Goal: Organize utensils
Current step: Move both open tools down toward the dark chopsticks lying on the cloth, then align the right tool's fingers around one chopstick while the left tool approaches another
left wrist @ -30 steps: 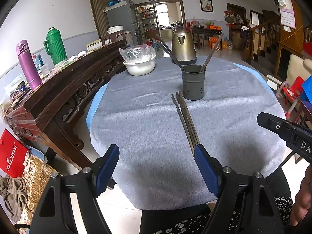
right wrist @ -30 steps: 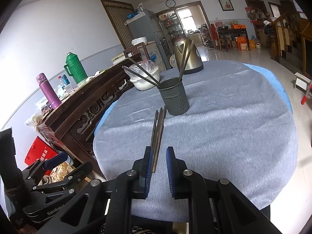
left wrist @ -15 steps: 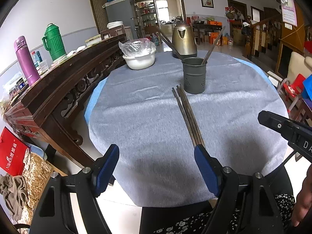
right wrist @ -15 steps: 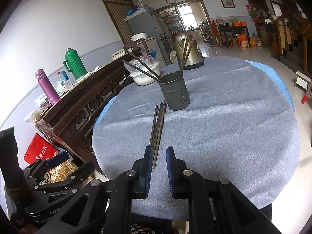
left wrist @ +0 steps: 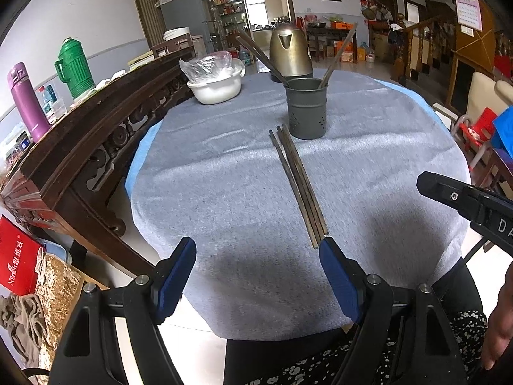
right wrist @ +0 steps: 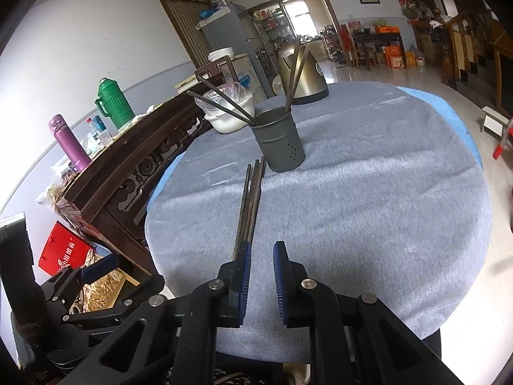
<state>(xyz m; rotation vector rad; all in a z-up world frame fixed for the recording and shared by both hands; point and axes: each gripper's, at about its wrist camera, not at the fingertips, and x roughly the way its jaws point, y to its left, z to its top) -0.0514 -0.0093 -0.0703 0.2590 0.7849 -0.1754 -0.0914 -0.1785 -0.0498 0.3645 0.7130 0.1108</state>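
Three dark chopsticks (left wrist: 298,186) lie side by side on the grey-clothed round table (left wrist: 208,218), running from the dark metal utensil holder (left wrist: 307,112) toward me. The holder stands upright with several chopsticks leaning out of it. My left gripper (left wrist: 256,252) hovers open and empty at the table's near edge, its right finger just beside the chopsticks' near ends. In the right wrist view, the chopsticks (right wrist: 250,205) end behind the left finger of my right gripper (right wrist: 261,252). Its jaws are drawn almost together with nothing between them. The holder (right wrist: 279,141) stands beyond.
A brass kettle (left wrist: 290,53) and a white bowl with a plastic bag (left wrist: 214,86) stand at the table's far side. A dark carved sideboard (left wrist: 80,147) with flasks runs along the left. A person's hand (left wrist: 500,320) shows at the lower right.
The left wrist view has tipped slightly, so the holder and chopsticks sit a little higher in it. Nothing on the table has moved, and both grippers keep the same opening.
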